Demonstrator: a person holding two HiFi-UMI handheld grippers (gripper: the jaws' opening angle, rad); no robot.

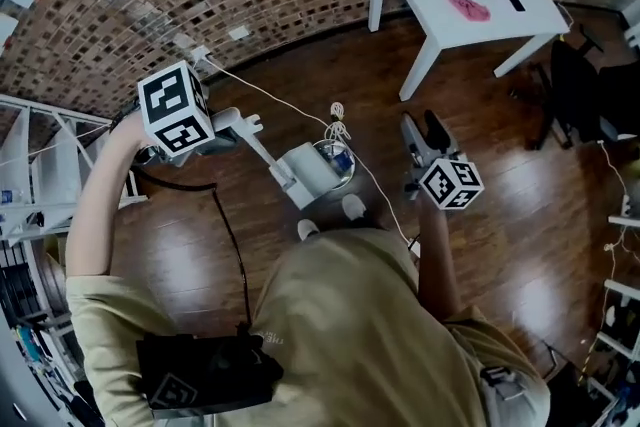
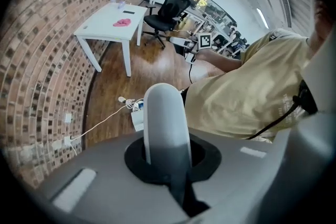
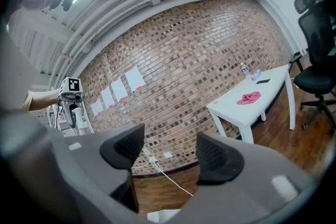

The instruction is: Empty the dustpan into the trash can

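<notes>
At left, bent arm raised; left gripper, seemingly down-tilted, clamps dustpan

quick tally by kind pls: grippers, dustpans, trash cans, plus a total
grippers: 2 (left gripper, right gripper)
dustpan: 1
trash can: 1
total: 4
</notes>
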